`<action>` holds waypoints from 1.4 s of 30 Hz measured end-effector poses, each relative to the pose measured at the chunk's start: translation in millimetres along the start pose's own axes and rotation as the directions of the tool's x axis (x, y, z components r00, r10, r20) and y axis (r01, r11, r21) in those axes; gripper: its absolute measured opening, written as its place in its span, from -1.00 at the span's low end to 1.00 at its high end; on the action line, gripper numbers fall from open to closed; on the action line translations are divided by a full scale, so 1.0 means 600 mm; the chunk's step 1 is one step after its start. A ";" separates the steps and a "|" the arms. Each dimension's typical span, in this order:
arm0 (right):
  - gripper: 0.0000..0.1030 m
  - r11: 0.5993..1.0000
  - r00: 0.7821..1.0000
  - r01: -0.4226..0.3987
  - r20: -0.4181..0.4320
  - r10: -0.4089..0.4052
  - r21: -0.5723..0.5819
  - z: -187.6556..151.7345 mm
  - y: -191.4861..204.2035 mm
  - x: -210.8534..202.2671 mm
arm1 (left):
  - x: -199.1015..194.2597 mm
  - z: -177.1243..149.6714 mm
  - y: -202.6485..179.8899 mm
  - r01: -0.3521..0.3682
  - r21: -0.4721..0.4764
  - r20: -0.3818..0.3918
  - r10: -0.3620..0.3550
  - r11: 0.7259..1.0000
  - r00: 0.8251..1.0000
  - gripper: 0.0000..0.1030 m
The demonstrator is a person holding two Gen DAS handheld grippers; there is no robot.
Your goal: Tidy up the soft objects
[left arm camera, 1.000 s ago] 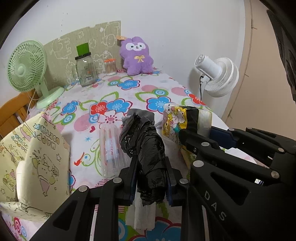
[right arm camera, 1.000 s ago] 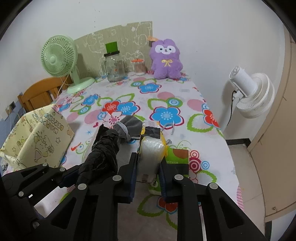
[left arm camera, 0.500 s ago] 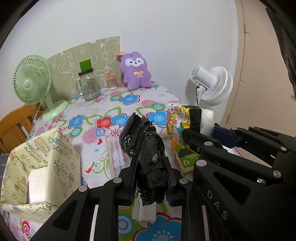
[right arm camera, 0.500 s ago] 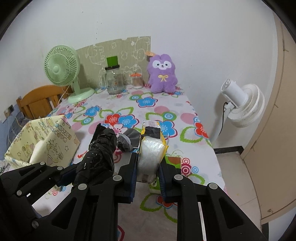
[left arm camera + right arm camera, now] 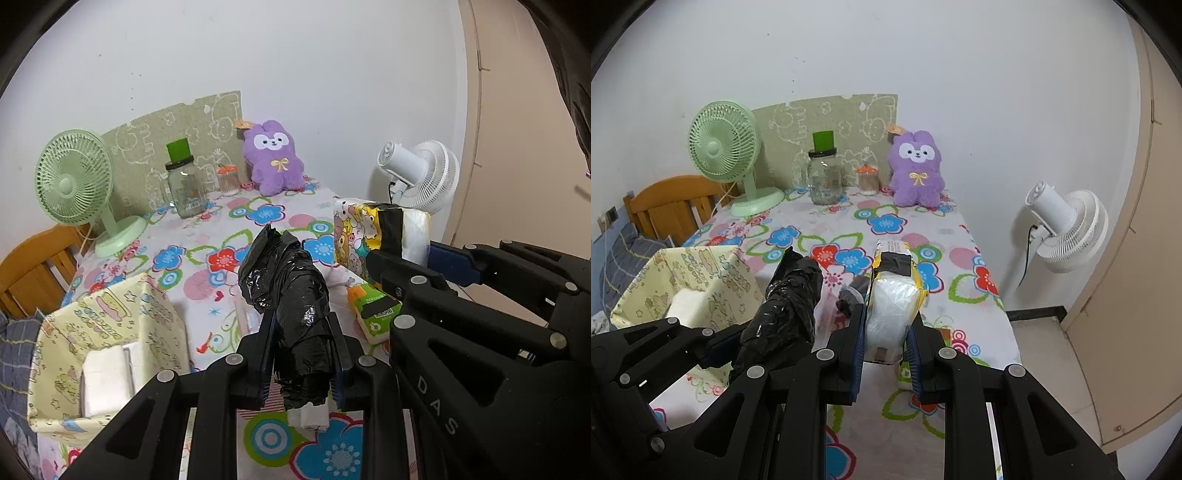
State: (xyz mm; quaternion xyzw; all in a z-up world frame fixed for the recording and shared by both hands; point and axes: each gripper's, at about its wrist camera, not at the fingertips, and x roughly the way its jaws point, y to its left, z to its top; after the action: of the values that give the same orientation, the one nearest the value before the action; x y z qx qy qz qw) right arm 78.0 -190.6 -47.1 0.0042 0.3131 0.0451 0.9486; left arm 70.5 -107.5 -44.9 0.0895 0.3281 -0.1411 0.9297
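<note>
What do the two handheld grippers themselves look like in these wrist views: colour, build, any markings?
Both the left gripper and right gripper are matte black angular linkages with round silver pivot pins and blue ribbed pads inside the fingers. White letters "DAS" mark the right gripper's side. No cables, hands or sleeves visible.

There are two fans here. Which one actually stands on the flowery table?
The green fan, at the far left of the table by the glass jar. The white fan stands off the table's right edge.
</note>
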 end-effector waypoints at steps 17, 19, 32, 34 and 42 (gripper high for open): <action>-0.55 0.996 0.997 -0.067 0.039 0.070 -0.057 0.037 0.067 -0.040 | -0.057 0.003 0.058 -0.067 -0.013 0.047 0.067 0.998 0.997 -0.53; -0.55 0.995 0.996 -0.075 0.038 0.078 -0.064 0.039 0.077 -0.041 | -0.061 0.001 0.068 -0.076 -0.016 0.049 0.077 0.997 0.996 -0.53; -0.55 0.986 0.990 -0.129 0.036 0.133 -0.107 0.056 0.142 -0.035 | -0.081 -0.006 0.130 -0.139 -0.048 0.054 0.141 0.989 0.989 -0.53; -0.55 0.984 0.989 -0.138 0.034 0.143 -0.111 0.059 0.150 -0.030 | -0.082 -0.008 0.140 -0.147 -0.055 0.053 0.150 0.988 0.987 -0.53; -0.55 0.976 0.984 -0.175 0.016 0.179 -0.131 0.067 0.188 -0.014 | -0.081 -0.017 0.172 -0.174 -0.074 0.036 0.177 0.982 0.984 -0.53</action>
State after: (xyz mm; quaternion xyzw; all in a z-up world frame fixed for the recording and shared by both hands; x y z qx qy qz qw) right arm 86.1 -78.4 -5.8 -0.0287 0.2948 0.1494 0.9434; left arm 61.8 2.6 -14.5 0.0819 0.3041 -0.0489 0.9478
